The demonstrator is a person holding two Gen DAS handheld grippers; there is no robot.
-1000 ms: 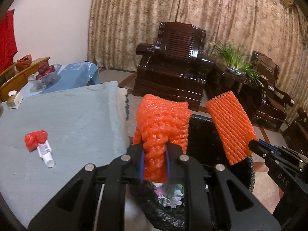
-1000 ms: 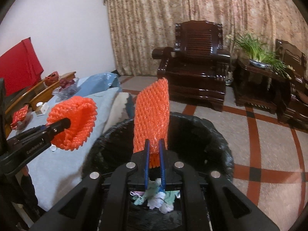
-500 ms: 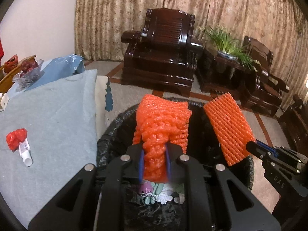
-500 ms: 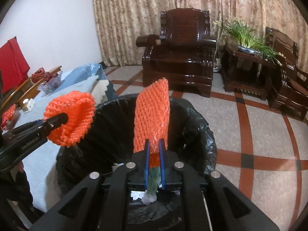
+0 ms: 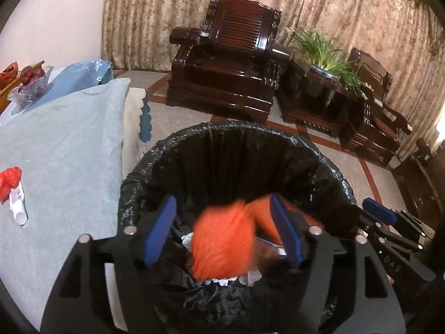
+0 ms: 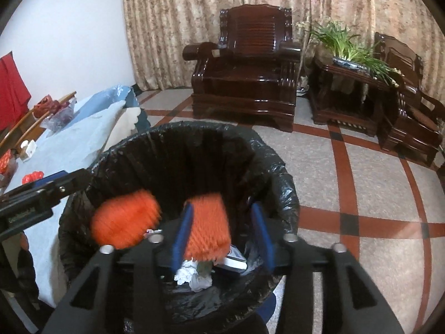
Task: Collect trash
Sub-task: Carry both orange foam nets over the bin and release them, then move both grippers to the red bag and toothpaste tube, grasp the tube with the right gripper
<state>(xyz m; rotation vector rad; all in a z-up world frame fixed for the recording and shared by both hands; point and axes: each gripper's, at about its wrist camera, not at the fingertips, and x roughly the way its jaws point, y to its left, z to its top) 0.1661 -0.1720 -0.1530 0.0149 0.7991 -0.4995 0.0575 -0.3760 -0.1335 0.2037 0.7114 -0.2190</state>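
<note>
Two orange foam nets (image 5: 222, 239) (image 6: 207, 229) blurred, dropping loose inside the black-lined bin (image 5: 314, 153) onto crumpled paper, your left gripper (image 5: 222, 231) jaws just sprung apart, your right gripper (image 6: 221, 229) jaws just released too, grey-clothed table (image 5: 61, 139) beside the bin.

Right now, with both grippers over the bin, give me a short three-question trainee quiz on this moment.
1. True or false: the left gripper is clamped on an orange foam net.
2. Where are the two orange foam nets? A) on the grey cloth B) inside the black-lined bin C) on the armchair
3. What lies on the grey cloth beside the bin?

Key:
1. False. Both the left gripper and the right gripper stand open; their jaws have just been opening, and the blurred nets are loose between them.
2. B
3. A small white tube with a red scrap at its end.
</note>
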